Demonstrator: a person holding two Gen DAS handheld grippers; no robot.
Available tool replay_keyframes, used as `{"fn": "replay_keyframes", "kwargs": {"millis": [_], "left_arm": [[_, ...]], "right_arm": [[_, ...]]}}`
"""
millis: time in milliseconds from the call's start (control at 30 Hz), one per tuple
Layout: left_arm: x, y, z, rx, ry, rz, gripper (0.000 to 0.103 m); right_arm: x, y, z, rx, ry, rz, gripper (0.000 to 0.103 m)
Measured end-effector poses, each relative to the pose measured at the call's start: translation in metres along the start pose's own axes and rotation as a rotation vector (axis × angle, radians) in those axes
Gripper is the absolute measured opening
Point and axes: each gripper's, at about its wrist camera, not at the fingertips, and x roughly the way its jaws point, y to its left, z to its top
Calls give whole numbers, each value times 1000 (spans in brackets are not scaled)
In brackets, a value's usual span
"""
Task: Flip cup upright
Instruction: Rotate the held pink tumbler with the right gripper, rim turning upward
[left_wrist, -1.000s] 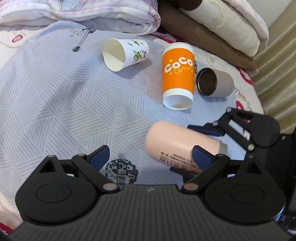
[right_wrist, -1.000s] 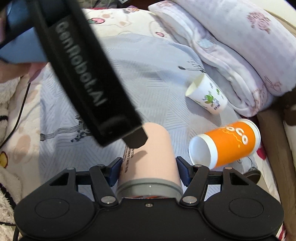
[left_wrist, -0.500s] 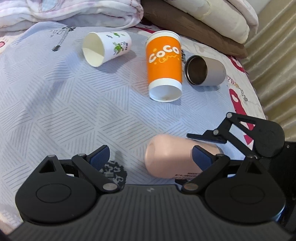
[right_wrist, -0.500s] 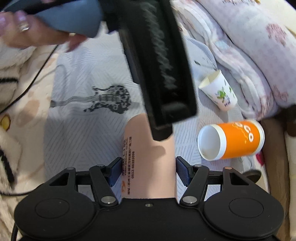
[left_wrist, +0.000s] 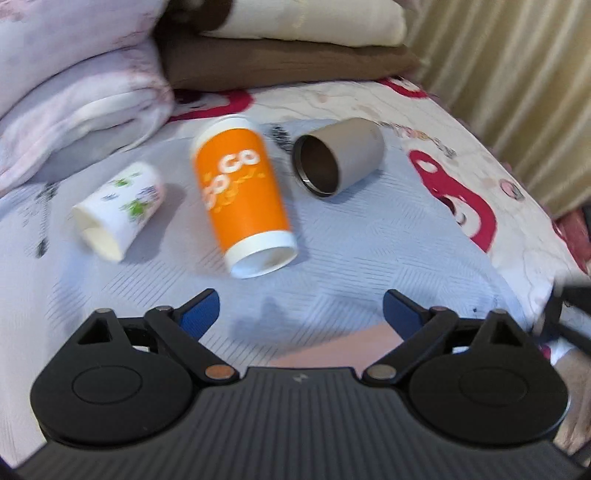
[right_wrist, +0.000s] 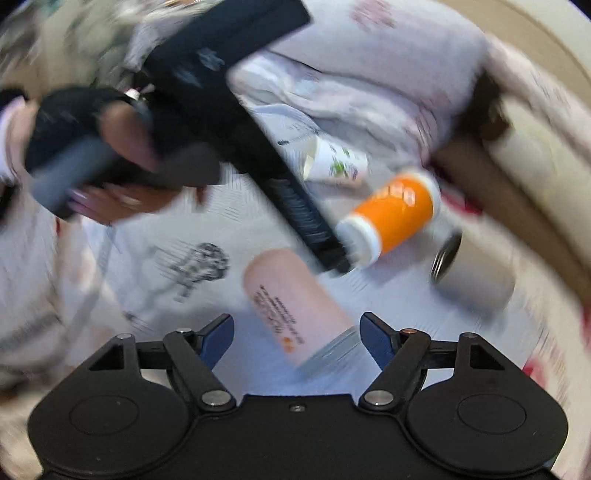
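While grippers gape, orange cup (left_wrist: 245, 195), steel cup (left_wrist: 338, 158) lying.

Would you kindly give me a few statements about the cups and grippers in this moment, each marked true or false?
1. The orange cup lies on its side. True.
2. The grey metal cup stands upright. False: it lies on its side.
3. The right gripper is open around the pink cup. True.
4. The left gripper is shut on the white paper cup. False: its fingers are open and hold nothing.
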Motion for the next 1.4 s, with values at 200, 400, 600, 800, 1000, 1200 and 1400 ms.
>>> {"fn": "replay_keyframes", "kwargs": {"millis": [200,400,600,800,1000,1200,1400], "left_arm": [[16,2,-10,-17,104,-134,83],[25,14,-15,-83,195,-197,81],[32,26,-21,-174,249,-246,77],[35,35,-30,-268,329,-335,65],[40,32,-33,-290,330,-366,62],[47,41,-31,-350,331,-400,62],[43,35,-33,-317,319,-403,62]], "right_arm": [[38,-2,-30,508,155,197,69],[61,-21,-36,792,87,291,70],[67,-40,-52,951,75,265,77],[67,-60,-62,1107,-5,310,84],[80,-63,-54,1103,46,221,85],[96,-73,-56,1172,63,258,86],[103,-73,-49,1145,52,262,87]]}}
